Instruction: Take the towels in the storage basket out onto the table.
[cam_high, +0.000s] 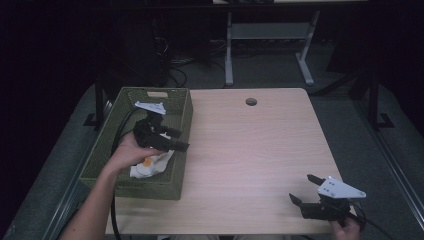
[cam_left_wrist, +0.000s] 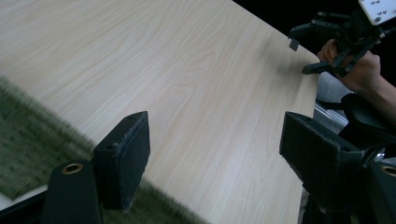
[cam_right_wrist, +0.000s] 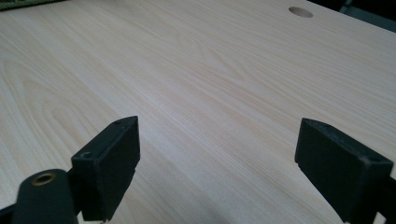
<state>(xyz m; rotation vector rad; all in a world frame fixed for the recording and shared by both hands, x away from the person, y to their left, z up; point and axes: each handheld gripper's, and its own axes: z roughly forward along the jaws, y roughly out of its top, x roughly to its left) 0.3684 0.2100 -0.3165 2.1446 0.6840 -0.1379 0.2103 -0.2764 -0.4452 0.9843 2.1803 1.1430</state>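
Observation:
A green woven basket (cam_high: 182, 112) stands on the left part of the light wooden table (cam_high: 250, 150). In it lies a white crumpled item with a yellow-orange patch (cam_high: 148, 166). My left gripper (cam_high: 183, 140) hovers over the basket's right wall, jaws pointing right, open and empty. In the left gripper view its pads (cam_left_wrist: 128, 154) frame bare tabletop, with the basket's rim (cam_left_wrist: 28, 135) below. My right gripper (cam_high: 301, 187) rests low near the table's front right corner, open, nothing between its pads (cam_right_wrist: 112, 163). The left gripper view also catches the right gripper (cam_left_wrist: 300, 57) at the far table edge.
A round cable hole (cam_high: 251, 101) sits near the table's far edge, also visible as the hole (cam_right_wrist: 300, 11) in the right gripper view. A metal frame and cables (cam_high: 230, 45) stand on the dark floor beyond the table. A sliver of the basket (cam_right_wrist: 18, 3) shows at top left.

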